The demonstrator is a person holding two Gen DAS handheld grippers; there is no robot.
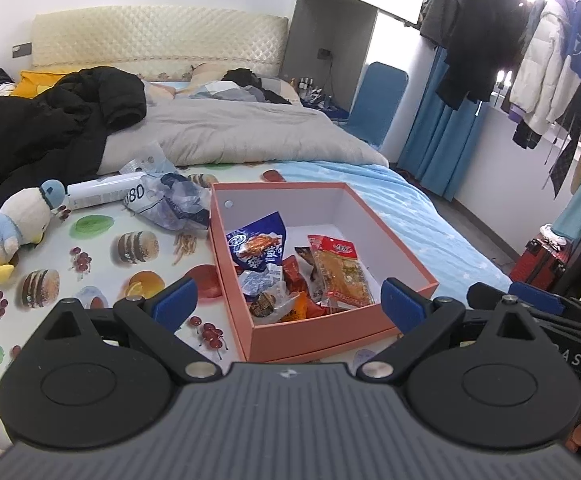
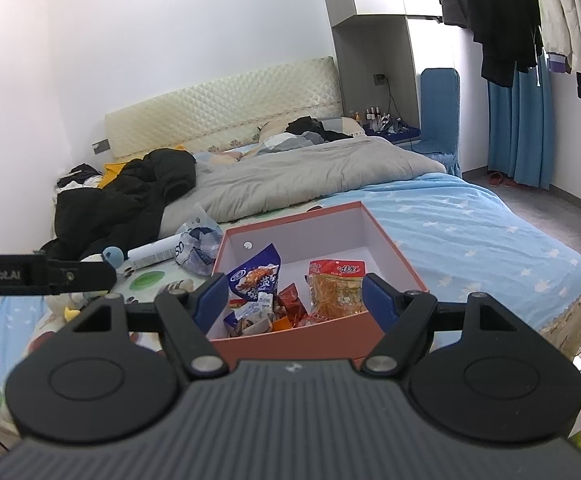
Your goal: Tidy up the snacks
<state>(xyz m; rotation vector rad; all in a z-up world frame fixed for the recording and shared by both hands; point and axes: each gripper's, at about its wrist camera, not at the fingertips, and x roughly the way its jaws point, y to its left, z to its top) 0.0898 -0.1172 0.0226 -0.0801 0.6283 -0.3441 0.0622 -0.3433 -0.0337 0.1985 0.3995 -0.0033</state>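
Both tongs, left gripper (image 1: pixel 288 302) and right gripper (image 2: pixel 292 300), stand apart and empty before the box (image 1: pixel 406 256); its light, crinkly, slippery snack packets (image 1: pixel 340 270) look best pinched at a sealed edge.

The box (image 1: pixel 322 336) looks like matt pink card, white inside. At its six o'clock end lie glossy, crinkled plastic snack packets (image 1: pixel 340 272). The quilt (image 1: pixel 226 132) at twelve o'clock is soft, matt grey cloth.
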